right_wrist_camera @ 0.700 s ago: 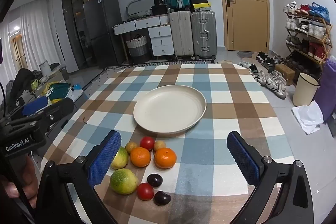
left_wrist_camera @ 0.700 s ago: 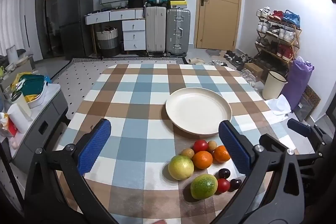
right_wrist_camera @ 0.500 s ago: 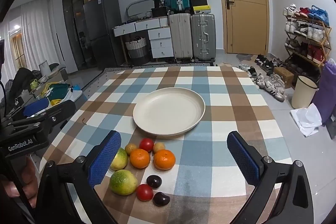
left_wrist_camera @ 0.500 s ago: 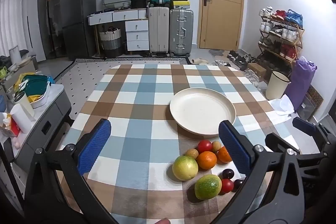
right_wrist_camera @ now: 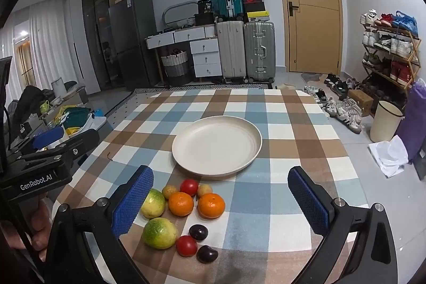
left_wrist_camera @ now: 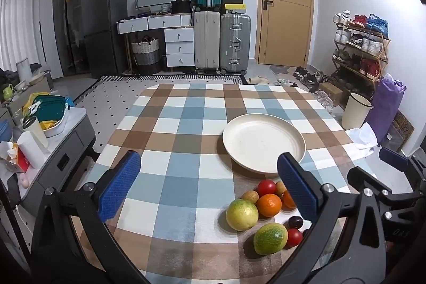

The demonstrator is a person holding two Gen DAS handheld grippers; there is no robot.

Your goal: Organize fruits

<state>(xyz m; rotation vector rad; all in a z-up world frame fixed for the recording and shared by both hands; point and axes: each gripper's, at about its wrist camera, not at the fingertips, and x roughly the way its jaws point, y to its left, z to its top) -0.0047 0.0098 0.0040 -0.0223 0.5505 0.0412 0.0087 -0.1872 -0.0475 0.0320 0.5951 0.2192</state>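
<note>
I have both grippers spread wide and empty: the right gripper (right_wrist_camera: 221, 200) hangs over the fruit cluster (right_wrist_camera: 183, 214) at lower centre, the left gripper (left_wrist_camera: 209, 186) frames bare table (left_wrist_camera: 175, 124). No fruit is picked yet. The plate (right_wrist_camera: 217, 148) beyond sits empty. Next, I judge, drop onto one orange (right_wrist_camera: 211, 205) and close.

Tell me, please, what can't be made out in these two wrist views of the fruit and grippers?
- Left wrist view: one orange and the darkest plum are partly hidden behind the left gripper's finger.
- Right wrist view: a green citrus is partly covered by the right gripper's finger.
- Both views: the table's near edge is cut off.
</note>
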